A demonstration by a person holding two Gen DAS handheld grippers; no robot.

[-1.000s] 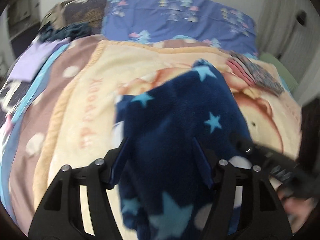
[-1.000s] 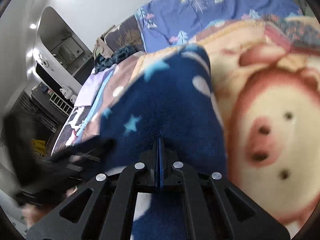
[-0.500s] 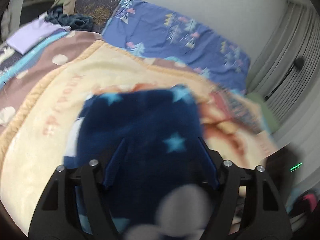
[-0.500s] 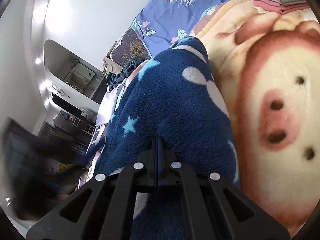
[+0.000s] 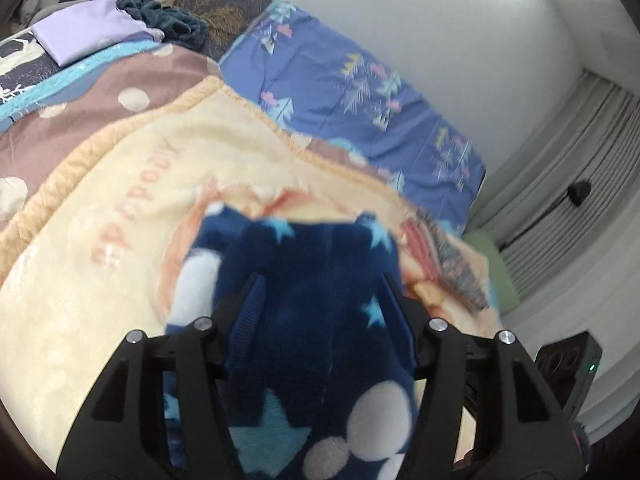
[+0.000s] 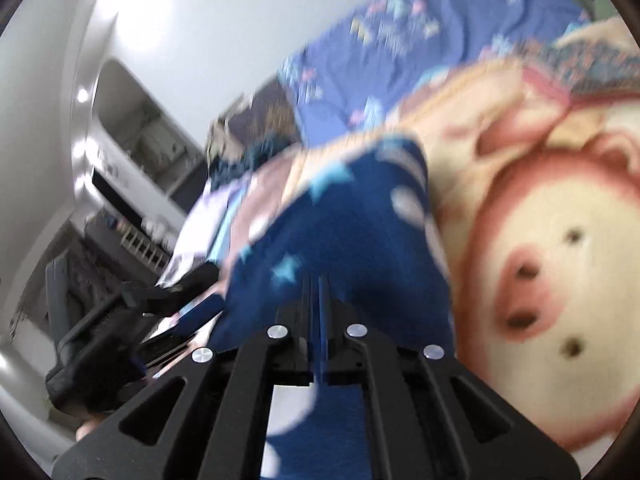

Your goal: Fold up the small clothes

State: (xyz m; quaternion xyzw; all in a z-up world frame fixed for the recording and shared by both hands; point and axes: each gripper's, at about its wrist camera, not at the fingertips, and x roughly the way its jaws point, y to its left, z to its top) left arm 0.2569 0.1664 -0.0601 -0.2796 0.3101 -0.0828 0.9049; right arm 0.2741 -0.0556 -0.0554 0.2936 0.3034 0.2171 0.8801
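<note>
A dark blue fleece garment with light blue stars and white dots lies on a cream cartoon blanket on the bed. My left gripper is open, its fingers spread on either side of the fleece, which lies between them. My right gripper is shut on the same blue fleece, pinching its near edge. The left gripper also shows in the right wrist view, at the lower left. Both views are blurred by motion.
A folded stack of patterned clothes lies at the blanket's right side and also shows in the right wrist view. A lilac cloth and a dark teal heap lie at the far left. A blue tree-print sheet covers the far end.
Both grippers have tilted up and drawn back, so more wall shows. The right gripper keeps its pinch on the fleece. The left gripper has stayed open over it.
</note>
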